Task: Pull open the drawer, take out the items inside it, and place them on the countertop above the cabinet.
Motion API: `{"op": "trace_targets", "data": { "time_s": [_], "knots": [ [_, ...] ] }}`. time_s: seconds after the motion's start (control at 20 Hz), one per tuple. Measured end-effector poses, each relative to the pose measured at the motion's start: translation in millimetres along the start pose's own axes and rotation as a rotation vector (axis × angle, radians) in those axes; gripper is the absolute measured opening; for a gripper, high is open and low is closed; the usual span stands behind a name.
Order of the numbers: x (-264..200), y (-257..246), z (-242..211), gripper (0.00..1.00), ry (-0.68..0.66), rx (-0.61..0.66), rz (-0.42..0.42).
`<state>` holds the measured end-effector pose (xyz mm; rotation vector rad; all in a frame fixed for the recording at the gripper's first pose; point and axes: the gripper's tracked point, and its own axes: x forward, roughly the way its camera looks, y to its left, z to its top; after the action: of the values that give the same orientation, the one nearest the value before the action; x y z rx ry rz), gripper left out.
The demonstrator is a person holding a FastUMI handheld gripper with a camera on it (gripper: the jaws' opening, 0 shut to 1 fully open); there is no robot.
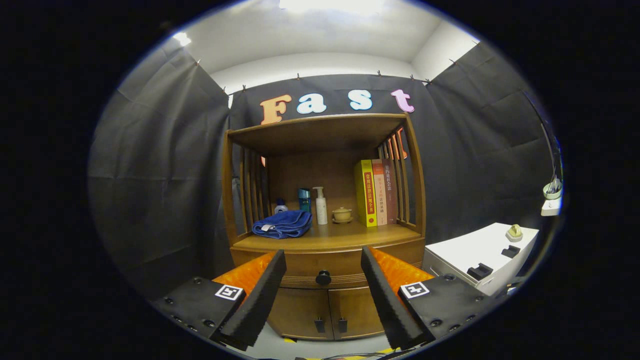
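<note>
**Drawer shut, my fingers spread wide before its knob**

My hand-held gripper (323,280) is released, its two fingers spread wide and holding nothing. In the gap between them, beyond the tips, I see the curved brown wooden drawer front (327,265) of the wooden cabinet (325,300). It is closed flush, with grooved lines along its lower part and one round black knob (323,277) at its middle. Nothing touches the knob, and open air lies between it and my fingertips.

On the wooden tabletop (350,237) above the drawer I count, from the left:
- one folded blue towel (282,223), its front fold near the tabletop's front edge
- one small clear bottle with a blue cap (280,206), behind the towel
- one teal tube (304,200)
- one white pump bottle (320,205)
- one small yellow lidded cup on a saucer (342,215)
- three upright books: one yellow (366,192), then two reddish ones (385,192) against the right slats

The front strip of the tabletop to the right of the towel lies bare.

Below the drawer are two wooden cabinet doors (325,312), each with one small dark handle, the handles close together at the centre seam.

Slatted sides and a wooden top shelf (320,131) box in the tabletop. To the right of the cabinet, apart from it, stands a white box-like unit (480,252) with small objects on top.
</note>
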<state>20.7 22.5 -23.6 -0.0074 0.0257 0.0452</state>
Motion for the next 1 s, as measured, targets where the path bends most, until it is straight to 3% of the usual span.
{"op": "trace_targets", "data": {
  "time_s": [0.25, 0.65, 1.0],
  "knots": [
    [52, 8, -50, 0.99, 0.036, -0.112, 0.008],
    [133, 17, -99, 0.99, 0.028, -0.112, 0.018],
    [172, 18, -143, 0.98, 0.073, -0.136, 0.011]
  ]
}}
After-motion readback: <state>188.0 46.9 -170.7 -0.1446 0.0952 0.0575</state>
